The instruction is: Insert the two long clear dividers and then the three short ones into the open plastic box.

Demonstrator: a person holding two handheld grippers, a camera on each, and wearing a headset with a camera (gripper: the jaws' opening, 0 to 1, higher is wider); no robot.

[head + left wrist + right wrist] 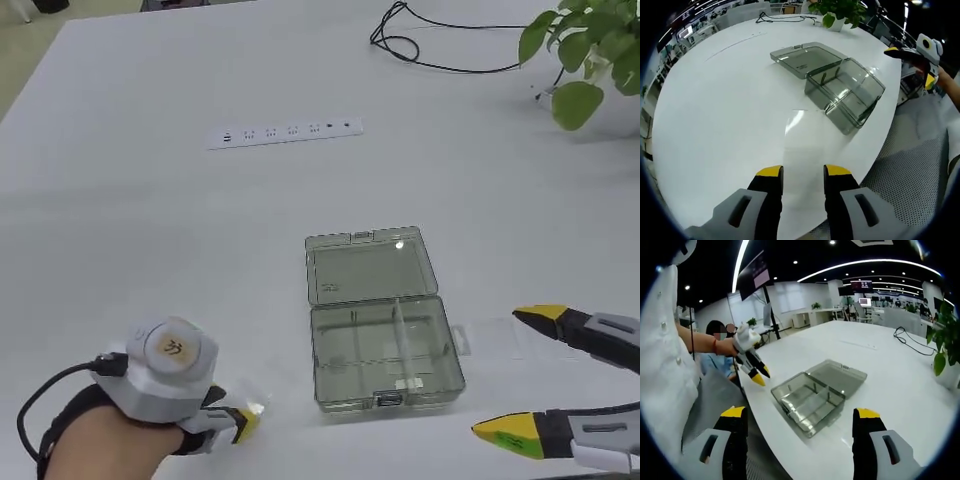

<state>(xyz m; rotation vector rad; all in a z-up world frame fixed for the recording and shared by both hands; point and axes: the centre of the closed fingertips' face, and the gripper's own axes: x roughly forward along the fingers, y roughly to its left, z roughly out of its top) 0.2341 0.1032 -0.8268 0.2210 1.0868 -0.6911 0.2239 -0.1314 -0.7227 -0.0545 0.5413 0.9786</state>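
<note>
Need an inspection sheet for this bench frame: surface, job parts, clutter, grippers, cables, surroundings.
Surface: white table, no spills or marks seen.
Job's things: open plastic box, lid laid flat behind it; fitted divider standing inside; loose dividers flat on the table right of the box, count unclear.
Clutter: power strip; potted plant.
Grippers: left gripper, jaws close together, apparently gripping a clear strip; right gripper wide open, holding nothing.
Cables: black cable looped at the far edge; gripper lead by the left hand.
Surroundings: open office, ceiling lights.
</note>
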